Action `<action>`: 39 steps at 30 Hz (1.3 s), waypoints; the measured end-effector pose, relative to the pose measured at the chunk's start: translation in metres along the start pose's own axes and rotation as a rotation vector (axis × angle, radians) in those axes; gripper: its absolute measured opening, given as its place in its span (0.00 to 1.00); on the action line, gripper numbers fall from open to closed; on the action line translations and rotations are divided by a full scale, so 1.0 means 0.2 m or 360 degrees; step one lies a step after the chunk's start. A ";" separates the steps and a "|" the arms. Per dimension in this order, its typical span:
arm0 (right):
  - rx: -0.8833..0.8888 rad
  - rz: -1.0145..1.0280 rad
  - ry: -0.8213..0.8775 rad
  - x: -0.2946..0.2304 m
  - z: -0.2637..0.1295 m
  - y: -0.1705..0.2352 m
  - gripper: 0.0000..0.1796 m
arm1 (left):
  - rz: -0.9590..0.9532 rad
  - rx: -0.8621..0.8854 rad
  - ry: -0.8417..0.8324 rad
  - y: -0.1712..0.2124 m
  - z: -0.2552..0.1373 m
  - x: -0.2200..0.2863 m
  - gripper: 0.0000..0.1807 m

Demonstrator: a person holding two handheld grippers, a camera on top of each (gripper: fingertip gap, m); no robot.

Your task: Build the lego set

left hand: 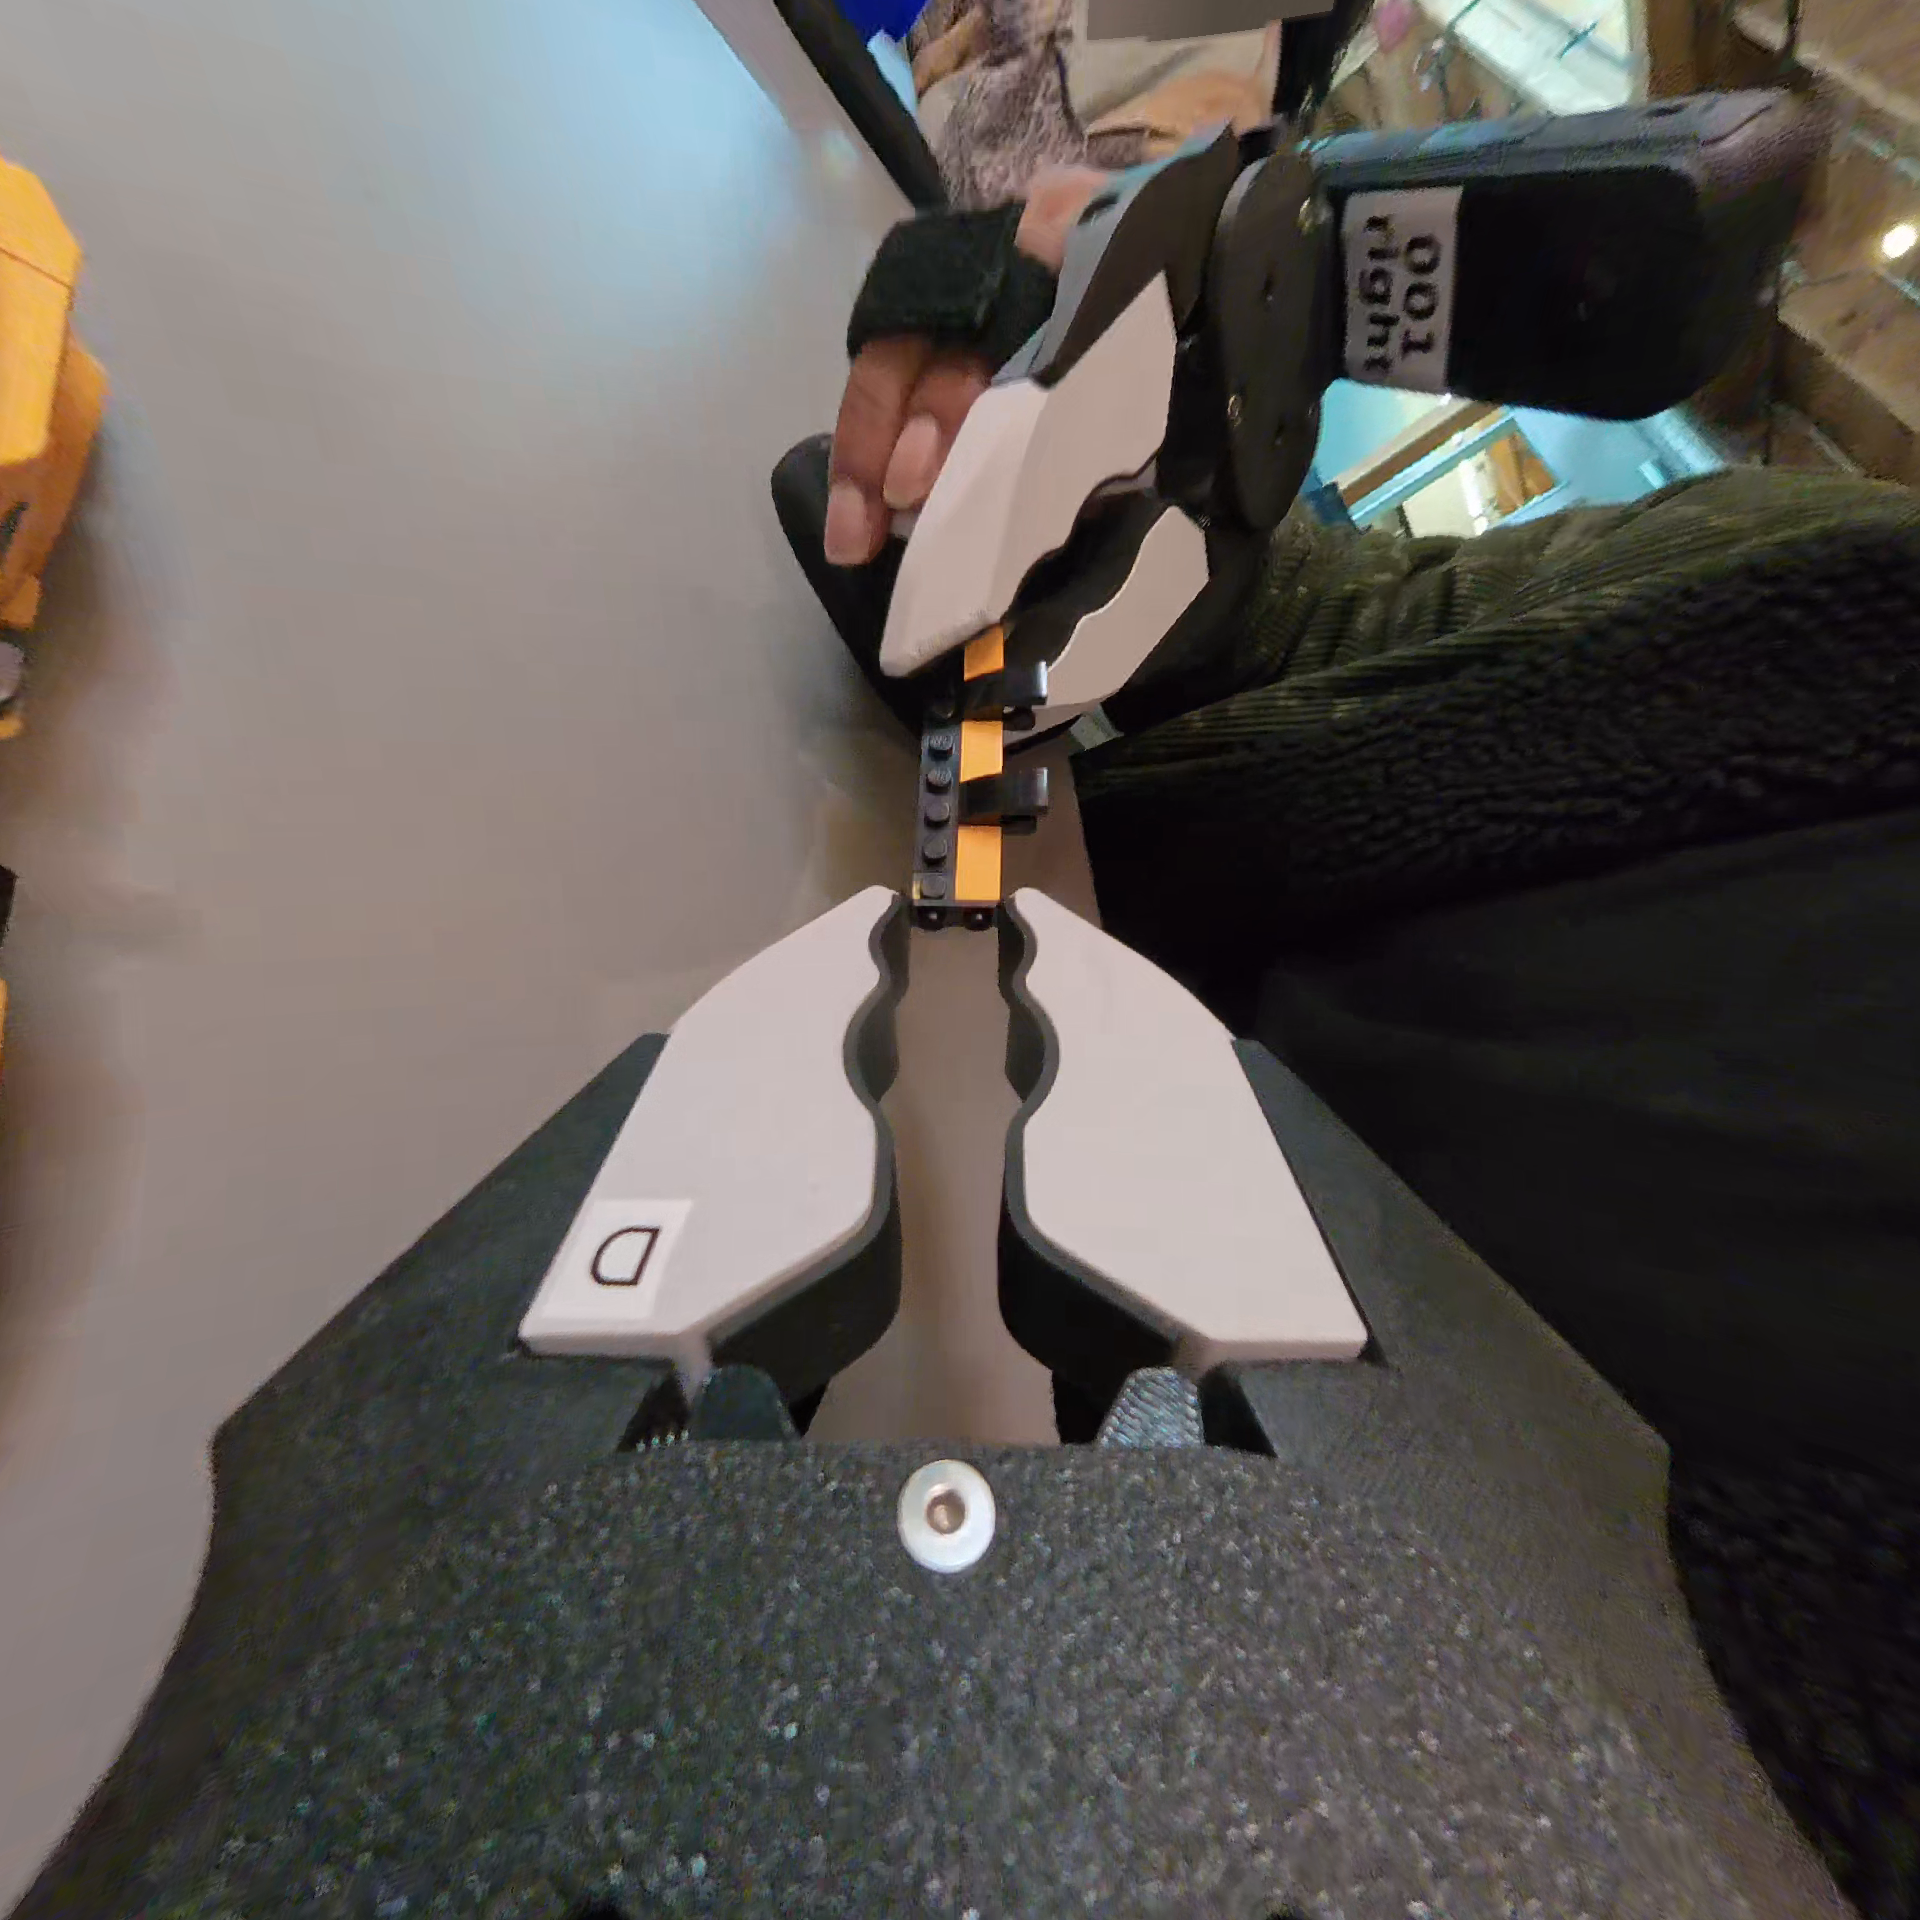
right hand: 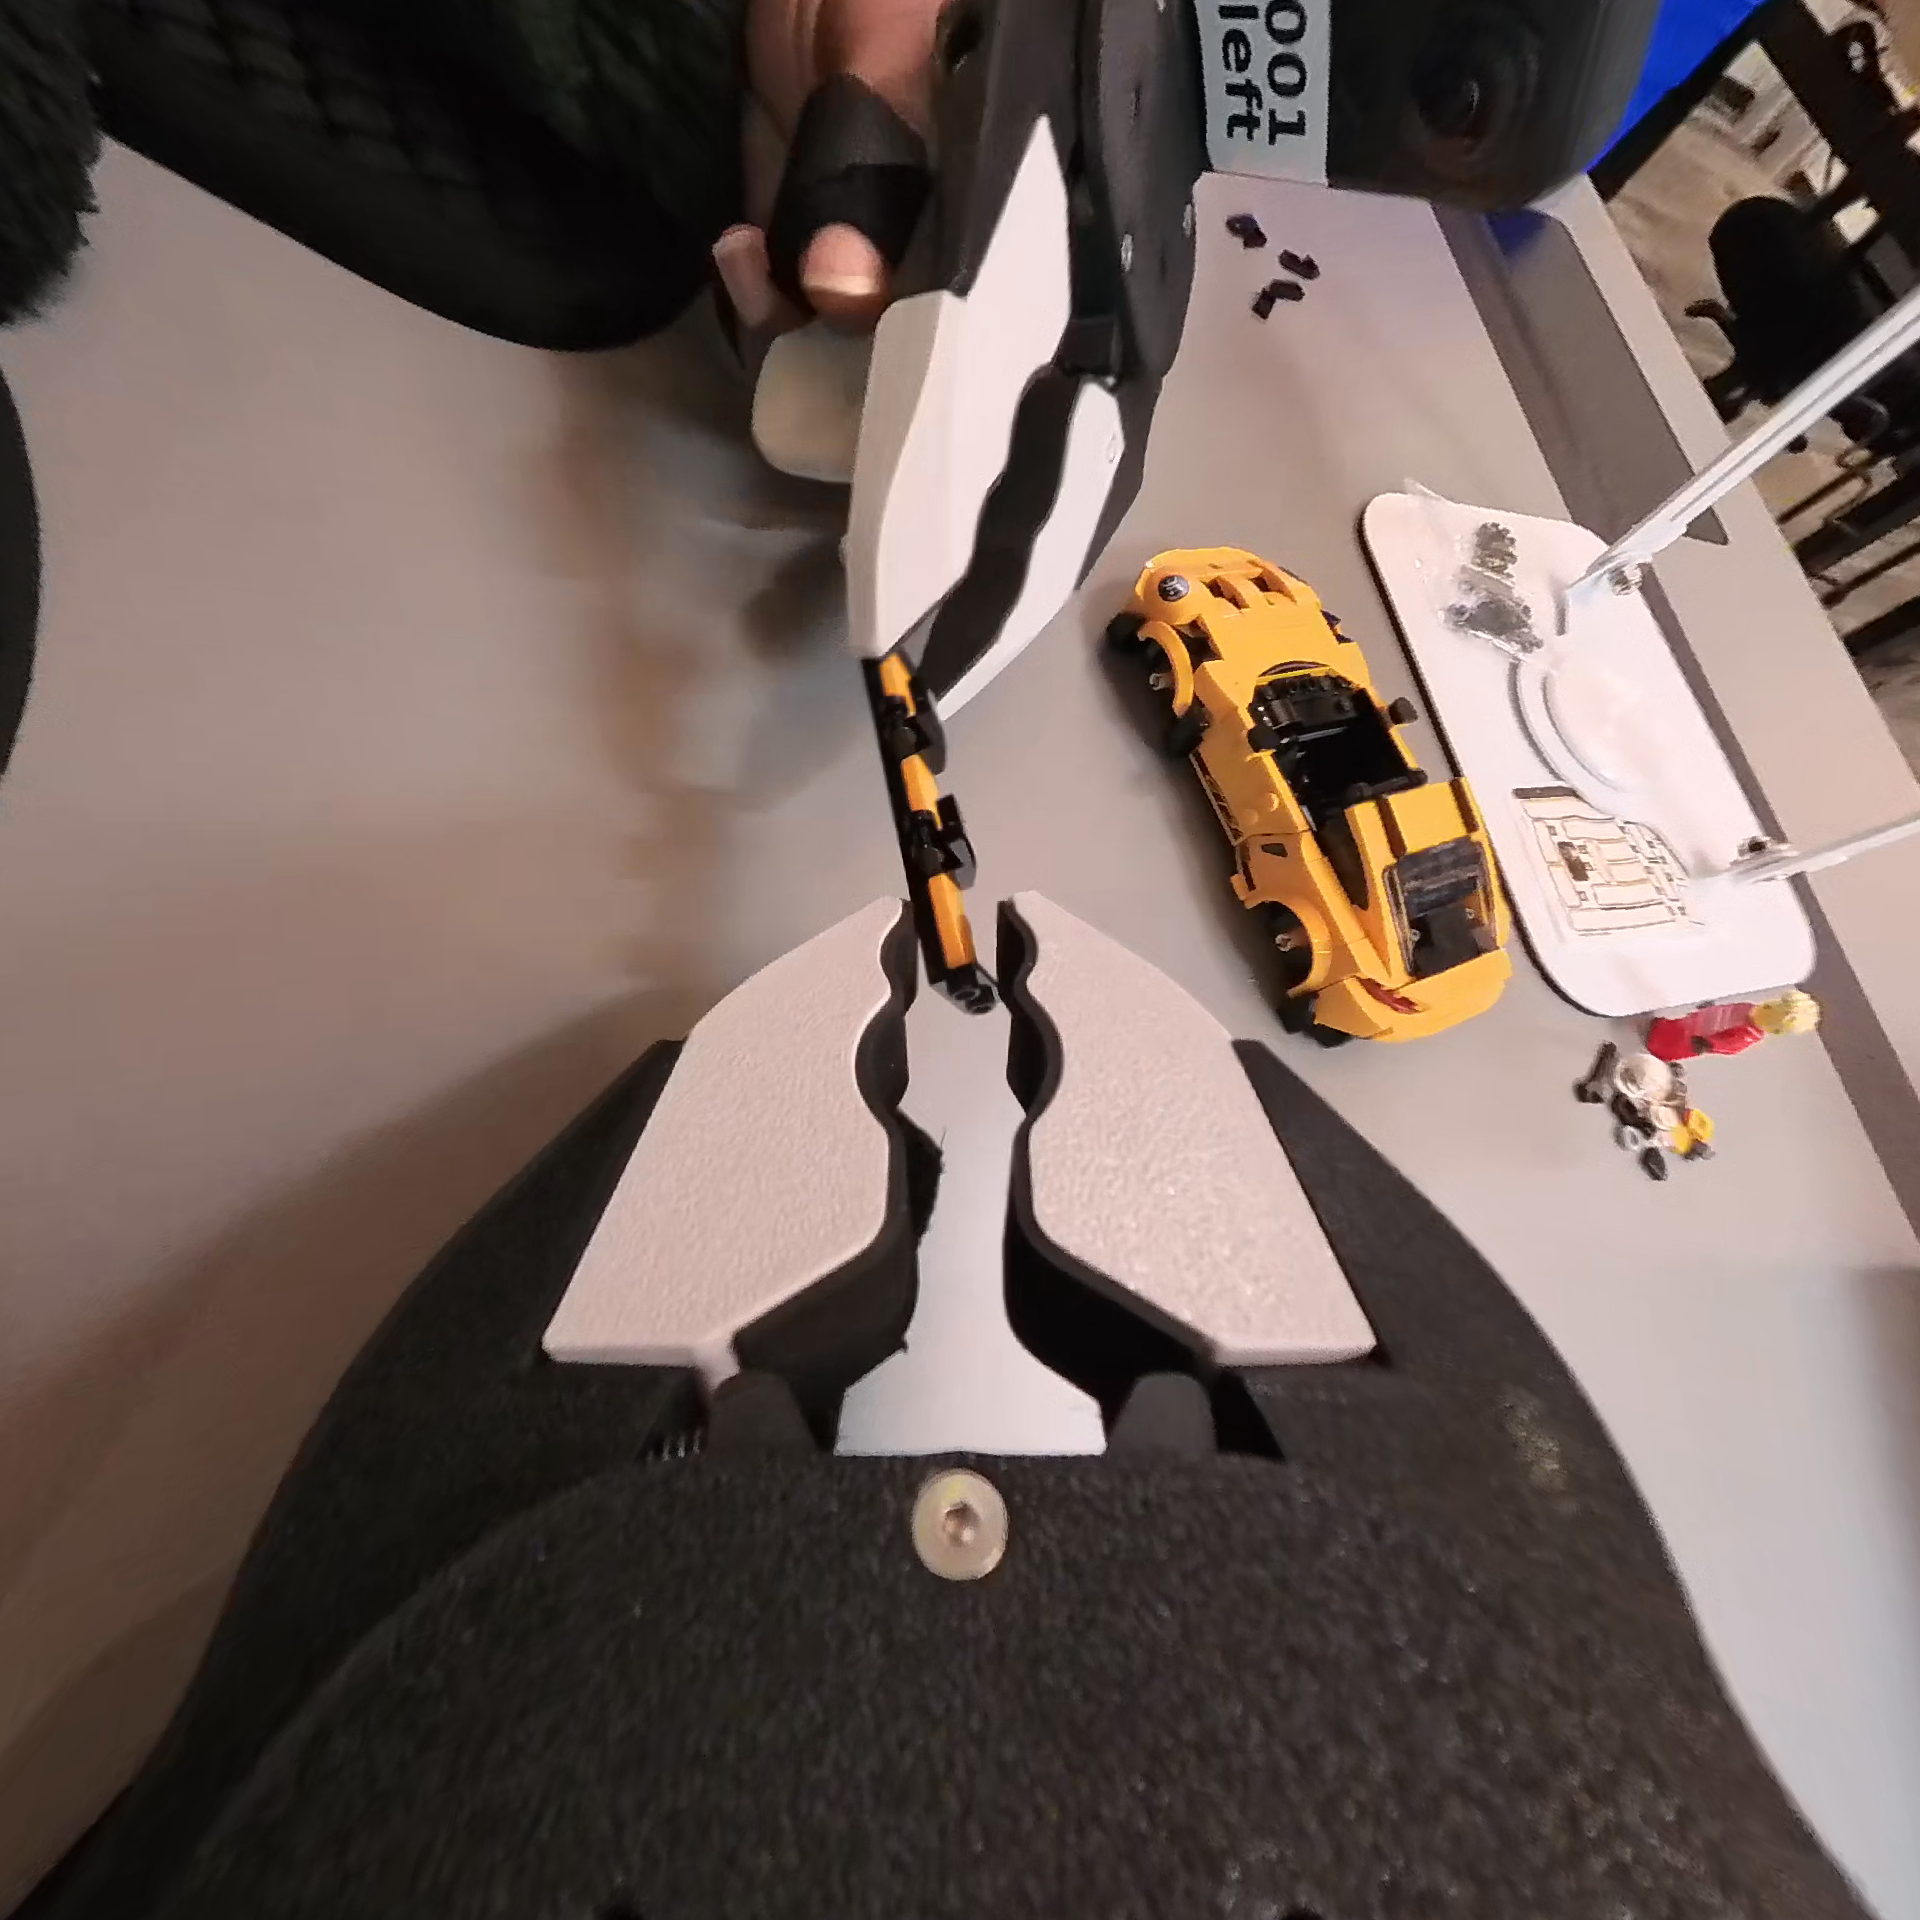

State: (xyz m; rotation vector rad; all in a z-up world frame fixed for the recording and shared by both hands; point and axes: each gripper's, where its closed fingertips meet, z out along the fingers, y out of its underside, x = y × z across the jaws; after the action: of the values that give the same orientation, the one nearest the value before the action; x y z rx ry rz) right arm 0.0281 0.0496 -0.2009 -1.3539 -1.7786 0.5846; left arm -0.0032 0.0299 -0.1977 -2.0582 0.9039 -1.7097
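A thin black and orange lego strip (left hand: 961,810) with two black clips hangs in the air between my two grippers. My left gripper (left hand: 954,906) is shut on its near end. The right gripper (left hand: 1003,670) grips the far end from above. In the right wrist view the strip (right hand: 920,810) runs edge-on from my right gripper (right hand: 956,920), whose pads close on its lower end, up to the left gripper (right hand: 902,665). A yellow lego car (right hand: 1351,800) with an open black cockpit lies on the grey table (right hand: 416,623), right of the strip.
A white board (right hand: 1621,966) with a bag of small parts and a clear stand lies right of the car. A red minifigure (right hand: 1714,1023), loose small pieces (right hand: 1652,1101) and black bits (right hand: 1278,270) lie nearby. Gloved hands and a dark sleeve (left hand: 1507,727) are close. One gripper's finger ends stand about 5 cm off the other's.
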 end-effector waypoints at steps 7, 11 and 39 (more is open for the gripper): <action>0.0184 0.0251 -0.0123 0.00 -0.03 -0.03 0.04 | 0.0214 0.0066 -0.0045 -0.04 -0.02 0.03 0.10; 0.0228 0.0317 -0.0183 -0.01 -0.03 -0.05 0.04 | 0.0580 0.0052 -0.0299 -0.06 -0.02 0.00 0.12; 0.0149 0.0030 0.0104 0.03 -0.05 -0.08 0.08 | 0.1637 -0.0139 -0.0964 -0.08 -0.02 -0.01 0.05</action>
State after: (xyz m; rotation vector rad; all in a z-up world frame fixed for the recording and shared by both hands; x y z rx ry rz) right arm 0.0270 0.0497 -0.1807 -1.3126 -1.6675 0.6190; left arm -0.0031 0.0444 -0.1886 -1.5085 1.4371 -0.4858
